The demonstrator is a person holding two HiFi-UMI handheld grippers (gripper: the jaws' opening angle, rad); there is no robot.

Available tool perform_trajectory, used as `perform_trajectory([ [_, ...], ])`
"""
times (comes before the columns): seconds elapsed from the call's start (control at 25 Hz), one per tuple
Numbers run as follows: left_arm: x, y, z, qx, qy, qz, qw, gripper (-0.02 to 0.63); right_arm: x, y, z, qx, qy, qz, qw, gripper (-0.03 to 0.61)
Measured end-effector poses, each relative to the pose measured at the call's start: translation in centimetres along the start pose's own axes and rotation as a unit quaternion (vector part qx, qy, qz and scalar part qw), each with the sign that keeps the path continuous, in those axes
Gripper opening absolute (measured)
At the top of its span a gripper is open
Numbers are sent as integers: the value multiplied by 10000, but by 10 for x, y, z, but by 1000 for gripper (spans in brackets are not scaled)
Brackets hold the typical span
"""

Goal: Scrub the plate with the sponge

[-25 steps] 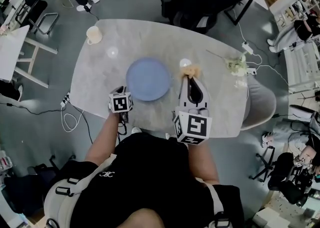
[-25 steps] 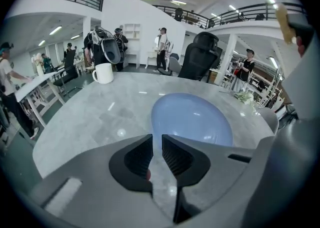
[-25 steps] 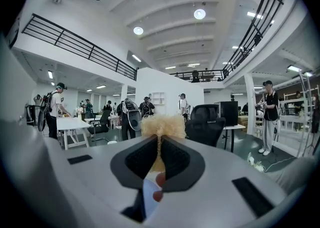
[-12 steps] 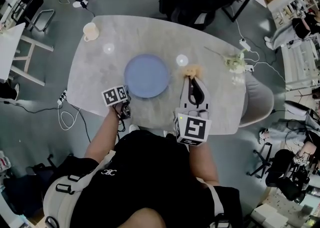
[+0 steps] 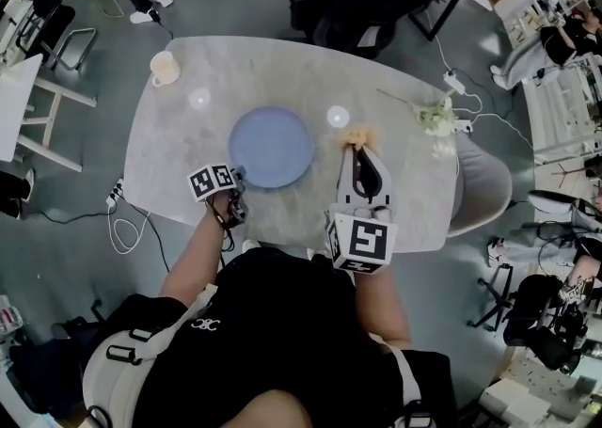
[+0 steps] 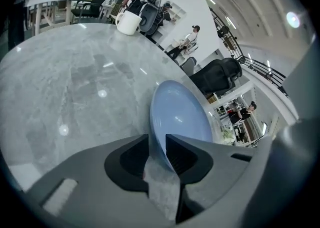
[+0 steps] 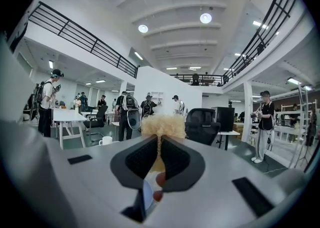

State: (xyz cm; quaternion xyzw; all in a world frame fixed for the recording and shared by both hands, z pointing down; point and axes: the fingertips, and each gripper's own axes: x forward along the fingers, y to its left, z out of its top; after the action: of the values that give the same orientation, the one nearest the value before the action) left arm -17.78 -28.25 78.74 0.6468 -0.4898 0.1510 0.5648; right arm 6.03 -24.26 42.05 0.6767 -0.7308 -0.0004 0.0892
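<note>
A light blue plate (image 5: 271, 146) lies flat on the grey marble table (image 5: 282, 69). My left gripper (image 5: 237, 175) is at the plate's near-left edge. In the left gripper view the plate (image 6: 180, 117) has its rim between the jaws of the left gripper (image 6: 157, 144). Those jaws have just been opening and the pads stand off the rim. My right gripper (image 5: 357, 148) is to the right of the plate, shut on a fluffy yellow sponge (image 5: 356, 137). The sponge (image 7: 161, 126) bulges out past the tips of the right gripper (image 7: 160, 147).
A cream mug (image 5: 164, 68) stands at the table's far left corner and shows beyond the plate (image 6: 128, 22). A sprig of flowers (image 5: 435, 116) lies at the far right. Office chairs (image 5: 367, 3) stand behind the table. People stand in the background.
The left gripper has rolled and sunk onto the plate's near-left rim. The right gripper has stayed beside the plate with the sponge.
</note>
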Motion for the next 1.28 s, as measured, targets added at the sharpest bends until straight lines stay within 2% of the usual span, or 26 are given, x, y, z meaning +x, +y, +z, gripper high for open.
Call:
perform_trajectory([
  [0.08,7,1,-4,-78,98,29,9999,97,-1,-2,-1,-23,9,-41,10000,21],
  [0.24,18,2,-9,-510,210,29,9985,94,-5,-3,-2,-99,15,-68,9999,21],
  [0.36,20,1,-8,-442,161,136,9988,63,-8,-5,-1,-52,9,-48,10000,21],
  [0.48,23,-1,-10,-440,135,173,9988,62,-10,-10,-2,46,16,-67,10000,21],
  [0.64,19,2,-19,-1198,177,-88,9926,23,-14,-12,-3,53,-16,-28,10000,21],
  [0.88,-2,-11,-30,-915,223,-164,9954,23,-20,-11,-5,77,-51,74,9999,21],
  [1.28,-56,-64,-22,-293,10,-438,9986,26,-14,20,-14,116,-45,832,9965,21],
])
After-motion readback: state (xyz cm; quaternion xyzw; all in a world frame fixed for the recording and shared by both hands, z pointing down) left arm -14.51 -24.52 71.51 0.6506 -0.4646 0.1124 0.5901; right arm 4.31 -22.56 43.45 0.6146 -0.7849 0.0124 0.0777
